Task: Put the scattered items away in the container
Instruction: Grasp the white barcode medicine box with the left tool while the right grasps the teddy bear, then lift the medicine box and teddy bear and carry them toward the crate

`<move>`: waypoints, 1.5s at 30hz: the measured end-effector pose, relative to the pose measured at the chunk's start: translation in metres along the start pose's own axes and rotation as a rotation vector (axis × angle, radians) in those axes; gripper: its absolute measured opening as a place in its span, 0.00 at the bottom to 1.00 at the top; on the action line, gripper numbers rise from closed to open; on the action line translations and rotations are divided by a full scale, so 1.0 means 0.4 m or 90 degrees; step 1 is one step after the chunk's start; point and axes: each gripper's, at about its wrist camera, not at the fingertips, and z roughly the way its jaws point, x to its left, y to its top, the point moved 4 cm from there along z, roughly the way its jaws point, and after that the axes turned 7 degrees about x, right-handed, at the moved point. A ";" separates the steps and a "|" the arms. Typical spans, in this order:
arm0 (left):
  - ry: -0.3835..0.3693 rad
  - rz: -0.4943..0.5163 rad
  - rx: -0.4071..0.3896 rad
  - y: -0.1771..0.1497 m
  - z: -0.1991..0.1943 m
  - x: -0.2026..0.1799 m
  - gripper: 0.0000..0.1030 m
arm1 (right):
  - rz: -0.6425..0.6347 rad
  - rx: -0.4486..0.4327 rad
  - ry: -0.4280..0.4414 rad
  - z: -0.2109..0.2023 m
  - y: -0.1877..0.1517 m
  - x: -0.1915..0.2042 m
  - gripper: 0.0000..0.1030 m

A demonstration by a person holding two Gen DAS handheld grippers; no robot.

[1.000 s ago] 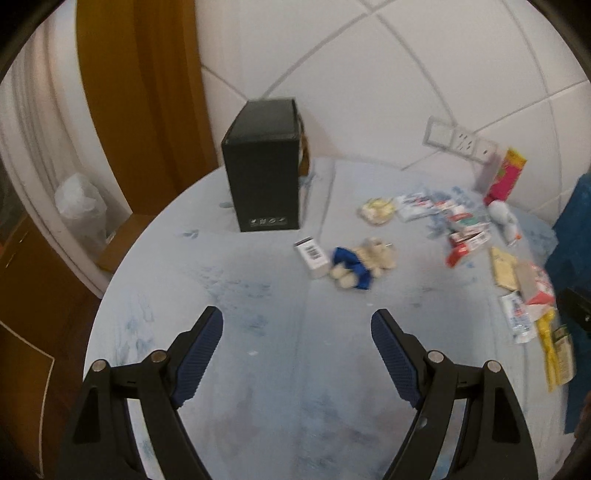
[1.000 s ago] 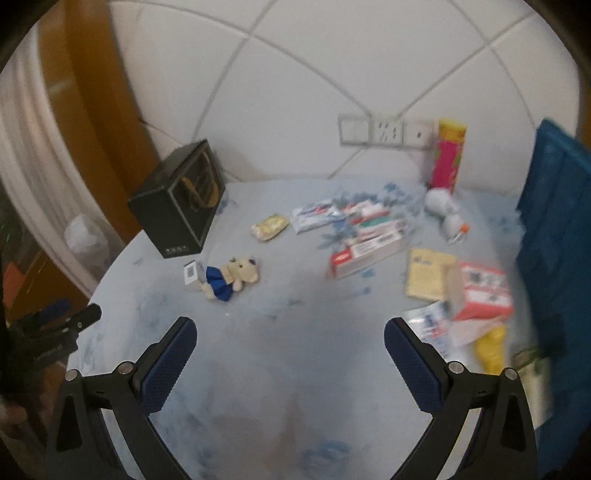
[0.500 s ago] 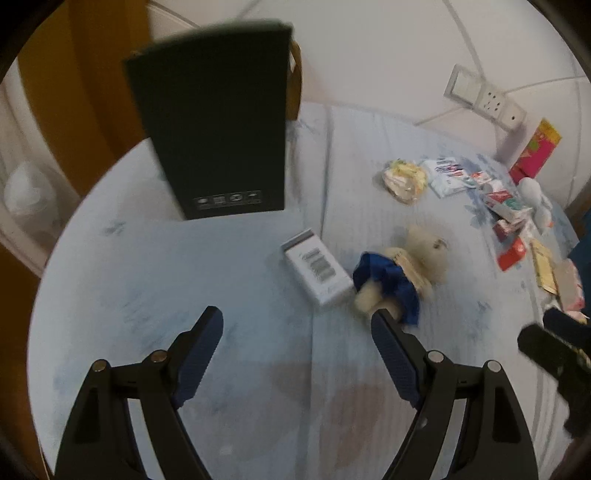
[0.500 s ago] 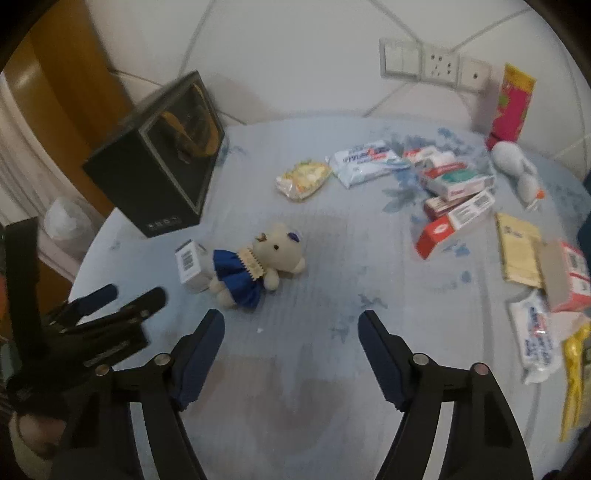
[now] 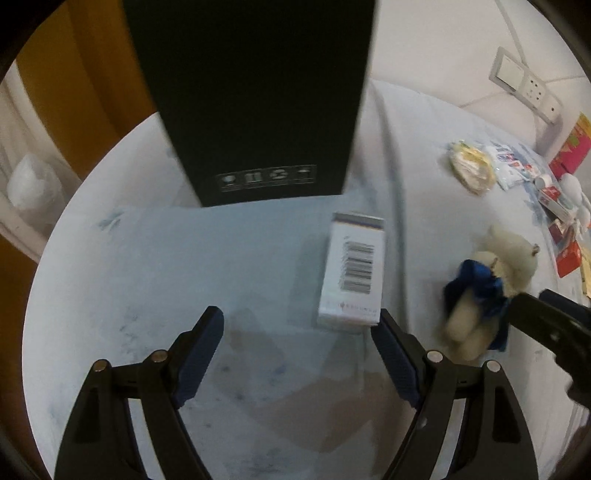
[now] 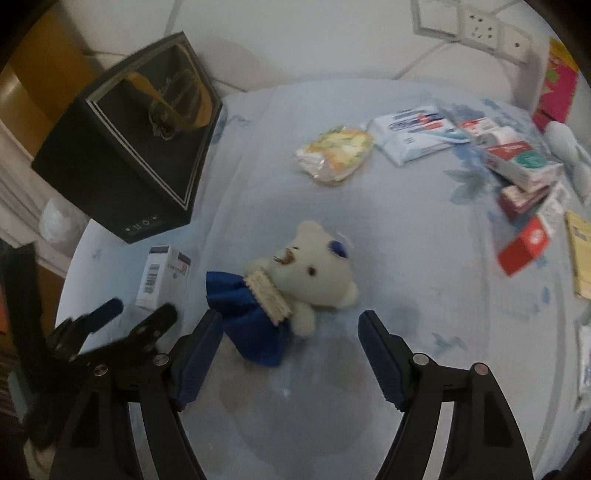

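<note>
A black open-topped box (image 5: 255,99) stands on the round table; in the right wrist view it (image 6: 133,155) is at the left. A small white barcode carton (image 5: 352,273) lies before it, just ahead of my open left gripper (image 5: 299,343), near its right finger. The carton (image 6: 160,275) also shows in the right wrist view. A cream teddy bear in a blue dress (image 6: 291,288) lies right in front of my open right gripper (image 6: 290,350), its skirt between the fingers. The bear (image 5: 484,280) shows blurred in the left wrist view.
A yellow snack packet (image 6: 334,153), a white tissue pack (image 6: 413,133), red and white toothpaste boxes (image 6: 521,173), a yellow card (image 6: 580,254) and a pink-yellow tube (image 6: 557,85) lie scattered at the right. Wall sockets (image 6: 472,22) are behind. The table edge (image 5: 48,236) curves at left.
Both grippers have moved forward and down toward the table. The left one has closed in on the barcode carton and black box, the right one on the teddy bear. Both stay open.
</note>
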 end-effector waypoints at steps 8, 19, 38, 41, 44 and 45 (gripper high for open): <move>-0.007 0.023 -0.018 0.019 0.007 -0.016 0.70 | 0.009 0.004 -0.012 0.064 0.030 0.013 0.92; -0.030 0.062 -0.015 0.009 0.008 -0.076 0.33 | -0.056 0.004 -0.077 0.064 0.032 0.016 0.49; -0.070 0.066 -0.085 -0.104 -0.239 -0.089 0.33 | -0.082 -0.047 -0.068 -0.183 -0.093 0.022 0.42; -0.078 0.075 -0.108 -0.129 -0.308 -0.101 0.33 | -0.085 -0.077 -0.075 -0.257 -0.118 0.041 0.42; -0.087 0.086 -0.133 -0.155 -0.383 -0.120 0.33 | -0.084 -0.106 -0.085 -0.337 -0.145 0.039 0.42; -0.090 0.088 -0.139 -0.161 -0.401 -0.130 0.33 | -0.083 -0.117 -0.088 -0.370 -0.160 0.036 0.42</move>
